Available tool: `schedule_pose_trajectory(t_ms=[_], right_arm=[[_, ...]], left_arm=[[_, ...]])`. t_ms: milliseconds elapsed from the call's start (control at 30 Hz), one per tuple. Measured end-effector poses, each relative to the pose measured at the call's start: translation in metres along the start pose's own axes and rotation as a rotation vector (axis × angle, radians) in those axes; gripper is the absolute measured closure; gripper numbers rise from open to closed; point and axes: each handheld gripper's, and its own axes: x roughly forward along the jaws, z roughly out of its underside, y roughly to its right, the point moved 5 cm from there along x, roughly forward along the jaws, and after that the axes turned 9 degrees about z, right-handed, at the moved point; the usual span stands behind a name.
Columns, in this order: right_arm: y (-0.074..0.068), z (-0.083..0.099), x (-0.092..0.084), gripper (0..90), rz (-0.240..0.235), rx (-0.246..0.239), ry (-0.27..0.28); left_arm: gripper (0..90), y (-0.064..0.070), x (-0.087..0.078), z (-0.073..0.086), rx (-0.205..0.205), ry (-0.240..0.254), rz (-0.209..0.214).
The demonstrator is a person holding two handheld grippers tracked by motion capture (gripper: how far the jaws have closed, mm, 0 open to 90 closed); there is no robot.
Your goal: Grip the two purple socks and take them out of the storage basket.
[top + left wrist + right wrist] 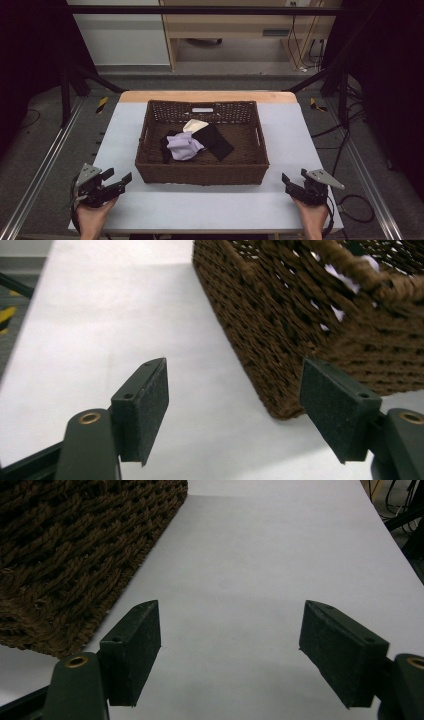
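High view: cloths (196,141) inside basket (202,174).

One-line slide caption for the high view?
Both open grippers, left and right, rest at the near table corners flanking a brown wicker basket holding lavender, black and cream cloths.

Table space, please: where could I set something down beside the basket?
The table is bare between the basket and its near edge, and in strips left and right. The left gripper and right gripper occupy the near corners.
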Motion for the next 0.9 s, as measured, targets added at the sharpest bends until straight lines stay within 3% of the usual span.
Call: schedule_pose_trajectory(t_ms=[233, 733, 900], right_arm=[[-0.001, 0.0, -0.001, 24.0, 0.005, -0.007, 0.009], [-0.003, 0.001, -0.001, 24.0, 0.042, -0.035, 0.018], [-0.003, 0.001, -0.001, 23.9, 0.05, -0.031, 0.017]], left_arm=[[26.9, -0.003, -0.007, -0.013, -0.011, 0.042, -0.007], [25.4, 0.004, -0.019, -0.037, 0.017, 0.087, -0.003], [24.9, 0.008, -0.022, -0.048, 0.043, 0.101, 0.011]])
